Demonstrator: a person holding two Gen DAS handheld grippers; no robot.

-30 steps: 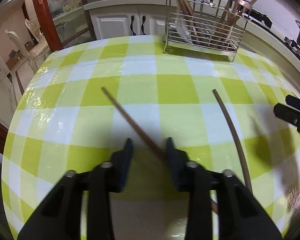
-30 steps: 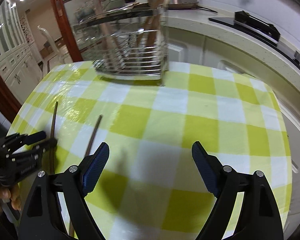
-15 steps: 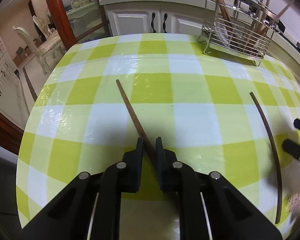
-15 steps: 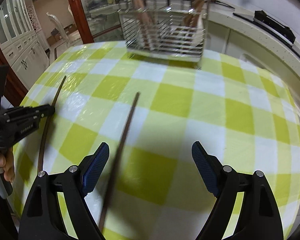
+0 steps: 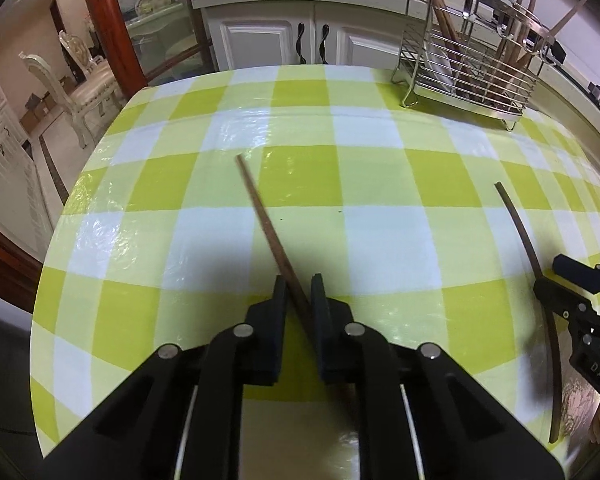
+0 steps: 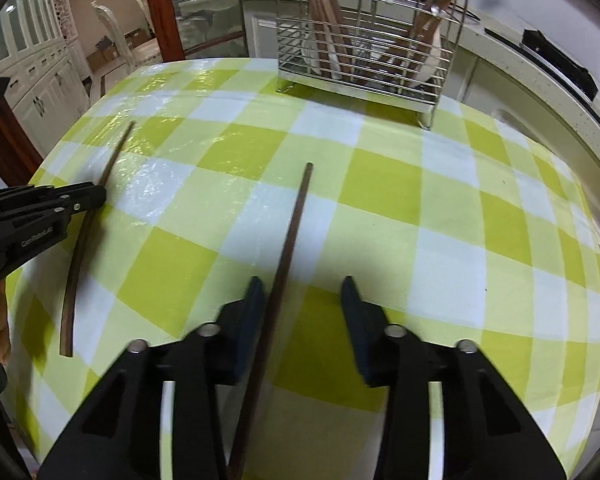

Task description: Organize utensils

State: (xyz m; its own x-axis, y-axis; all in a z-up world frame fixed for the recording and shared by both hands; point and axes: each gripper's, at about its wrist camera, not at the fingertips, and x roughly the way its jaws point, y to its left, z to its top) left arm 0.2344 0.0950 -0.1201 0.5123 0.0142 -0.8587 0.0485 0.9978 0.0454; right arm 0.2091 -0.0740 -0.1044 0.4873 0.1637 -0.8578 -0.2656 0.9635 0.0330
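- Progress was early, by my reading: both loose chopsticks lay on the desk (image 5: pixel 380 240) and neither had reached the wire rack (image 5: pixel 468 76) at its far edge.
- Your left tongs (image 5: pixel 299 292) were closed down on the left chopstick (image 5: pixel 266 220), pads against its near part, the rest running away and to the left across the checked cloth. That pick looked secured, though the stick had not visibly left the cloth.
- Your right tongs (image 6: pixel 302 300) were closing, with the right chopstick (image 6: pixel 294 224) between the jaws. It sat close against the left-hand pad, while the right-hand pad stood clear of it with a gap showing, so you had no grip there yet.
- The rack already held several wooden utensils (image 6: pixel 328 36) standing upright, plus what looked like white dishes; I could not tell which slot was meant for chopsticks.
- What was left for you, as I judged it: finish the right-hand grip, lift both sticks, carry them to the rack and drop them in upright.
- No other loose utensils showed on the cloth in either view.
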